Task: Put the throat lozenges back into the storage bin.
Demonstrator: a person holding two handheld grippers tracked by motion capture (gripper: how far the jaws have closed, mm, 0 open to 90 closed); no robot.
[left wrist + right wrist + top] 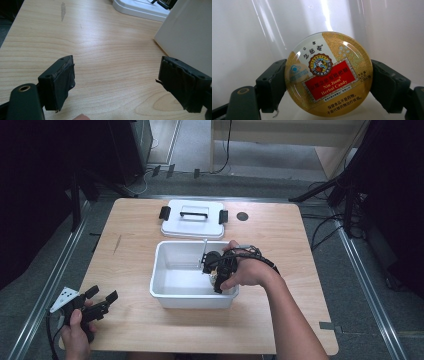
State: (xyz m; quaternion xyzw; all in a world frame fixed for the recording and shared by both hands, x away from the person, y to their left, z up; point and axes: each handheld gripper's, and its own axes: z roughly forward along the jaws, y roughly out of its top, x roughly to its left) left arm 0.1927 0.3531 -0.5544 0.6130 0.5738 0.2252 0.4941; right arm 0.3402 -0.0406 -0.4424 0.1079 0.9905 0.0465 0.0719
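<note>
The right gripper (pixel 328 82) is clamped on a round gold tin of herbal candy with a red label (pixel 328 75), its two black jaws pressed against the rim at three and nine o'clock, lid facing the camera. In the high view that gripper (pixel 216 270) reaches down inside an open white rectangular plastic storage bin (pixel 172 297) at the centre of the table, so the tin sits within the bin's walls; whether it rests on the floor of the bin or hangs just above cannot be told.

The tin looks light and rigid, a thin metal shell with a glossy lid that throws back glare, so it is likely slippery on its face and best held across the edge, as it is now. Too hard a squeeze might dent it or spring the lid.

At seven o'clock from the bin, the left gripper (pixel 102 299) hovers near the table's corner, jaws spread wide and empty over bare wood, as the left gripper view (pixel 117 85) confirms.

At twelve o'clock from the bin lies its white lid with a black handle and black side clips (pixel 192 222), flat on the light wooden table (pixel 280 315). Grey carpet, cables and dark stands ring the table.
</note>
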